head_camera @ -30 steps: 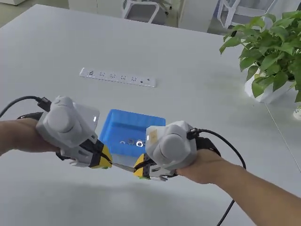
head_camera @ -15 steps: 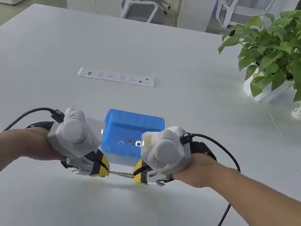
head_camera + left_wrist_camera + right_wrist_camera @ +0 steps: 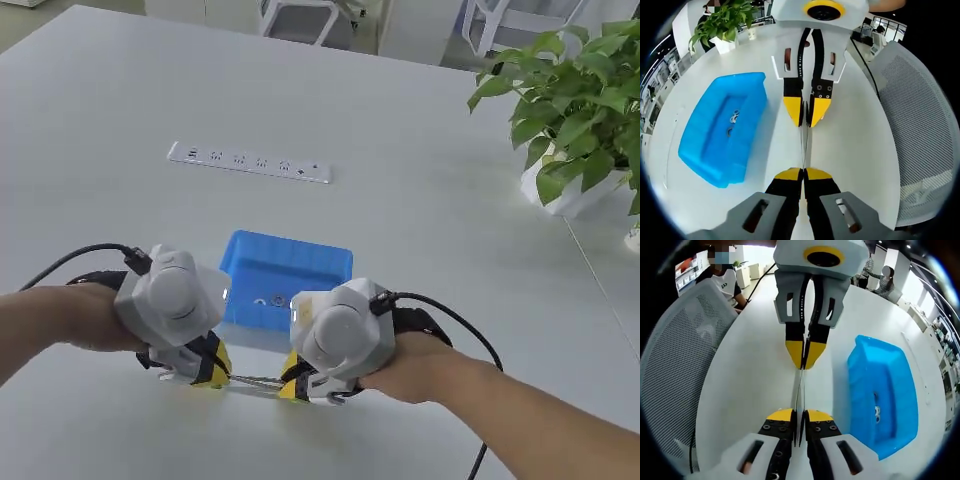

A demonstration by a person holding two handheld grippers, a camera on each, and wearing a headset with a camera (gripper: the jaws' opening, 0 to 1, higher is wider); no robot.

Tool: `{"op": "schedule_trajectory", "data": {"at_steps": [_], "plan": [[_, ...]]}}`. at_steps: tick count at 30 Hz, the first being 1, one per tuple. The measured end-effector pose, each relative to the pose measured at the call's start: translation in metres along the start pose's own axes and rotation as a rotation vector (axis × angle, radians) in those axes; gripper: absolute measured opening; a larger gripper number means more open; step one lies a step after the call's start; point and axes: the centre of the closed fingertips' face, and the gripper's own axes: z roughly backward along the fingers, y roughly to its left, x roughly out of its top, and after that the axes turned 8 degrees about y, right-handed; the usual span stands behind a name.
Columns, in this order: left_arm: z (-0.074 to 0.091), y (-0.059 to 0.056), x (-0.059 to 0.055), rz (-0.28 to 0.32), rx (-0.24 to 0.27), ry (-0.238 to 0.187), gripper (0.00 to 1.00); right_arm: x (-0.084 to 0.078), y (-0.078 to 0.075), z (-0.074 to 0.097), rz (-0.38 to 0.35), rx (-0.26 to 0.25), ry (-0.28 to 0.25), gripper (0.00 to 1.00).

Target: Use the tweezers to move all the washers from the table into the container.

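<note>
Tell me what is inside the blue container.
A few metal washers lie on the floor of the blue container. In the head view the right gripper covers its near corner, so the count is uncertain.

Washers (image 3: 272, 301) inside container (image 3: 300, 256) on table (image 3: 420, 190).

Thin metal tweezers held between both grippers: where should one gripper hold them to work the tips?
Probably mid-length on the thin metal tweezers, jaws across the two flat arms, coming in square to their length. Left gripper and right gripper each pinch one end, end-on, so closing likely cannot squeeze the tips. Which end is the tip: cannot tell.
</note>
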Motion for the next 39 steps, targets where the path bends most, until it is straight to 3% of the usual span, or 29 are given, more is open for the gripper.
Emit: {"op": "schedule_trajectory", "data": {"at_steps": [28, 34, 39], "plan": [[-0.002, -0.001, -0.003, 0.029, -0.010, 0.002, 0.08, -0.004, 0.001, -0.004, -0.014, 0.014, 0.011, 0.13], [-0.001, -0.002, -0.004, 0.052, -0.013, 0.001, 0.16, -0.007, -0.003, 0.000, -0.005, -0.008, 0.020, 0.22], [0.003, -0.005, -0.010, 0.062, -0.004, 0.020, 0.24, -0.005, -0.004, 0.013, -0.011, -0.041, -0.009, 0.30]]}}
